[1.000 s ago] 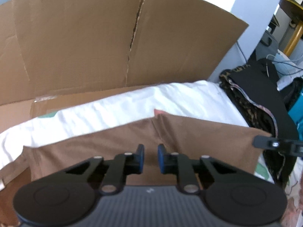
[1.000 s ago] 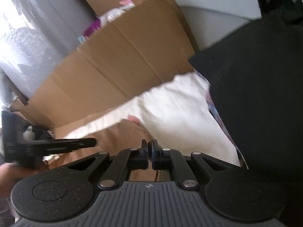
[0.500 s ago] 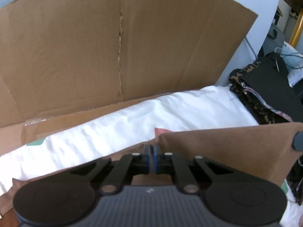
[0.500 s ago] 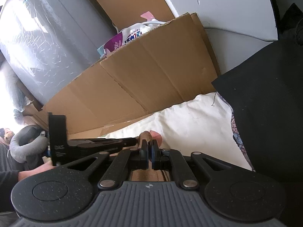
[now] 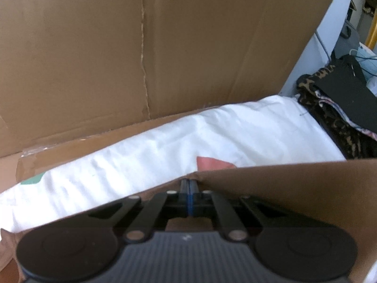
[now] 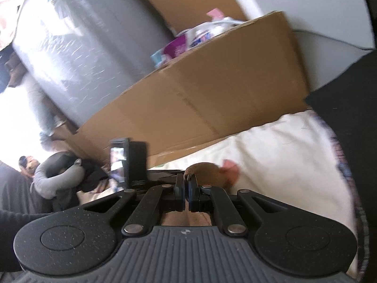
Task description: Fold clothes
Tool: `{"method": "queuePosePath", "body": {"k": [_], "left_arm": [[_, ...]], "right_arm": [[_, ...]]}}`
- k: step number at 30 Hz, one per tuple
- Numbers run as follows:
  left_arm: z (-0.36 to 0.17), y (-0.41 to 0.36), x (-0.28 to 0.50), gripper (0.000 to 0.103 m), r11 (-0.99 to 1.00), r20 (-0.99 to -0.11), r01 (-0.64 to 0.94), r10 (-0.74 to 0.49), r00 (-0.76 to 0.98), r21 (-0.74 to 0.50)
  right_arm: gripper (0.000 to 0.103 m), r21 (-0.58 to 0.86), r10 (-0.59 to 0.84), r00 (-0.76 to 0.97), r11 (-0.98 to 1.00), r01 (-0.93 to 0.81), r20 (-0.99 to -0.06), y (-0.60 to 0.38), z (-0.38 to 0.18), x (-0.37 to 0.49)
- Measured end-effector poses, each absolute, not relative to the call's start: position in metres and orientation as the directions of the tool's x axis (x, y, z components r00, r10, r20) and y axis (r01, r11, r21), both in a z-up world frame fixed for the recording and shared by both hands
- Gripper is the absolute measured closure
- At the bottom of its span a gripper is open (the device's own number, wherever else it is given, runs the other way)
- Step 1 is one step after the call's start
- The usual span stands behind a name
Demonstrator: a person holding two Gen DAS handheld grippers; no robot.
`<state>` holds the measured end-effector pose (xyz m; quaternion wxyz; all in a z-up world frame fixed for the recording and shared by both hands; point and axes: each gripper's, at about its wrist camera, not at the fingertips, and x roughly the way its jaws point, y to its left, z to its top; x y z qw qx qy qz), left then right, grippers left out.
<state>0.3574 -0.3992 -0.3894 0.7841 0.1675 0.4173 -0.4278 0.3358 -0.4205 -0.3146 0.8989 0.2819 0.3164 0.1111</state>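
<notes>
**Both hand-held grippers clenched on the brown garment's raised edge**

In the left wrist view, the left hand-held gripper (image 5: 190, 188) has its jaws pressed together, pinching the top edge of a brown garment (image 5: 294, 184). The cloth stretches away to the right as a taut, lifted sheet that hides part of the gripper's right side. Behind it lies a white sheet (image 5: 165, 146) with a pink patch (image 5: 212, 162) just beyond the cloth's edge and a green patch (image 5: 31, 179) at the left. A large cardboard panel (image 5: 165, 47) stands upright behind the sheet, and a pile of dark, leopard-patterned clothes (image 5: 341, 118) lies at the right.

In the right wrist view, the right hand-held gripper (image 6: 187, 184) is likewise clamped on the brown garment (image 6: 202, 169), a small bunch of which pokes up above its fingertips. The left gripper's black body (image 6: 132, 162) is just to the left. The picture is motion-blurred.
</notes>
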Motion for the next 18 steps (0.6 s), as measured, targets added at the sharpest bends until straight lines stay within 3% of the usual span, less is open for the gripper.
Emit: {"method": "queuePosePath", "body": {"k": [9,18], "left_arm": [[-0.385,-0.381,0.375,0.101,0.546,-0.807,0.813,-0.563,0.178,-0.202],[-0.36,-0.311,0.391,0.099,0.57,-0.797,0.785,-0.578,0.172,-0.244]], "right_arm": [[0.103,0.589,0.451,0.746,0.802,-0.098,-0.489,-0.377,-0.309,0.353],[0.103,0.582,0.489,0.704,0.803,-0.132,-0.515,-0.348,-0.312,0.369]]}}
